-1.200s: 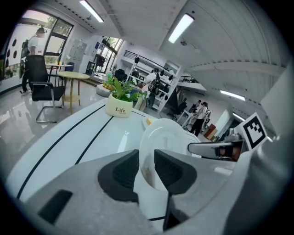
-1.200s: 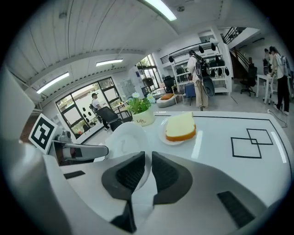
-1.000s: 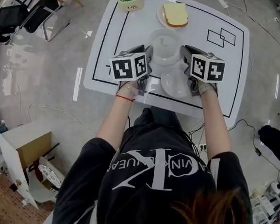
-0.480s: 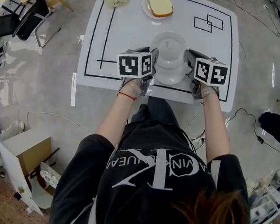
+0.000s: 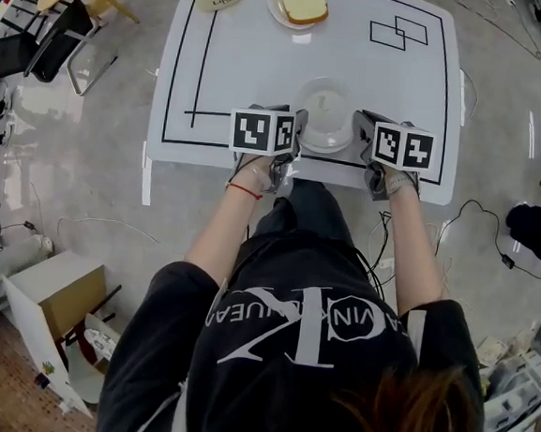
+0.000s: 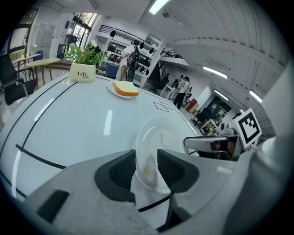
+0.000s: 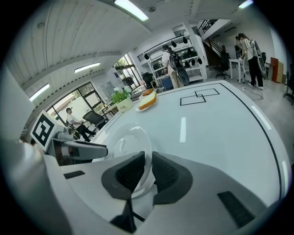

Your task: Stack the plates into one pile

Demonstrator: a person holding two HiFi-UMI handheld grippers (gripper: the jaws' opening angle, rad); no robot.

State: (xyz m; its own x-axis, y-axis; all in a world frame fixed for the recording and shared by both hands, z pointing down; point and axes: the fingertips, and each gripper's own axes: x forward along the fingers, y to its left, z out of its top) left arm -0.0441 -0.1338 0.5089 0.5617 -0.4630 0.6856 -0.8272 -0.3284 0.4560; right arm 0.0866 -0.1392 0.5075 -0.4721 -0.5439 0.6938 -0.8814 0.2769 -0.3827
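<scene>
Now stacked clear plates [image 5: 326, 114], right gripper [image 7: 148, 168] pinching rim, left gripper [image 6: 147, 164] just opening round it

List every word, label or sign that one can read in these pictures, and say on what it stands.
"Life": on the white plant pot; the smaller line below it is too small to read.
"CK": large white letters on the person's black shirt, upside down in the head view; the small letters across them are only partly legible.
Left cube and right cube: square black-and-white markers only, no words.
</scene>
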